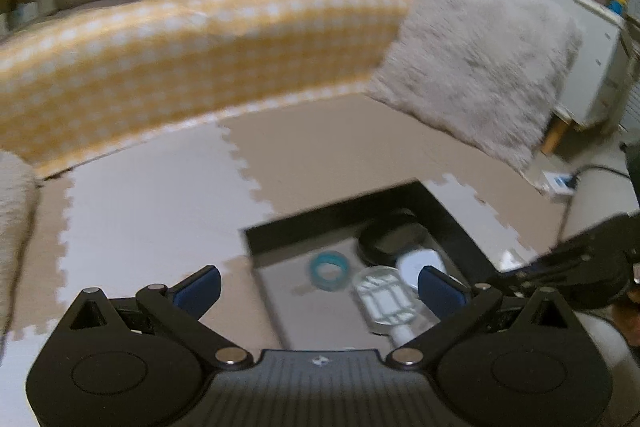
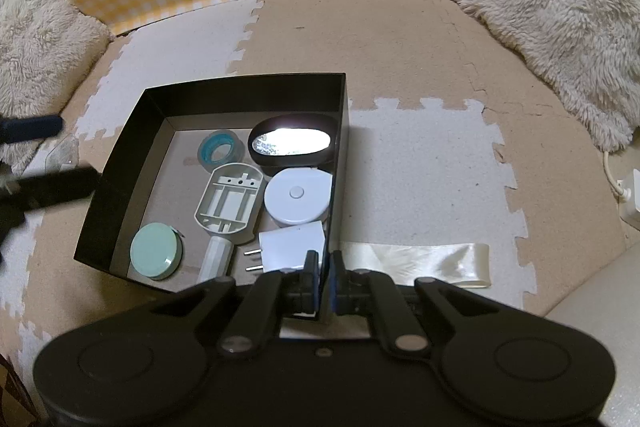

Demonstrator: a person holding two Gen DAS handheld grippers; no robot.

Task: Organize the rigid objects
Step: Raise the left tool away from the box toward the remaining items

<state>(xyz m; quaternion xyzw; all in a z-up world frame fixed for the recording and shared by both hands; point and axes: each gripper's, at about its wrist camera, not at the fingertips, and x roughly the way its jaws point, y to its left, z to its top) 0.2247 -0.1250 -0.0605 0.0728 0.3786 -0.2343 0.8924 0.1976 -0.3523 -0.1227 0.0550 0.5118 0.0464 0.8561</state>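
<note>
Right hand-held gripper [image 2: 324,277] pinched shut on the near wall of the black box [image 2: 224,91], left hand-held gripper [image 1: 318,287] spread wide above it, white plug [image 2: 292,243] lay inside.

Two matte black handheld grippers with blue finger pads

The left gripper [image 1: 318,287] has a ribbed grey-black body with a small white logo, rounded side housings, and silver pivot screws on its linkage arms; the right gripper [image 2: 325,281] matches: black links, silver screws, blue pads.
</note>
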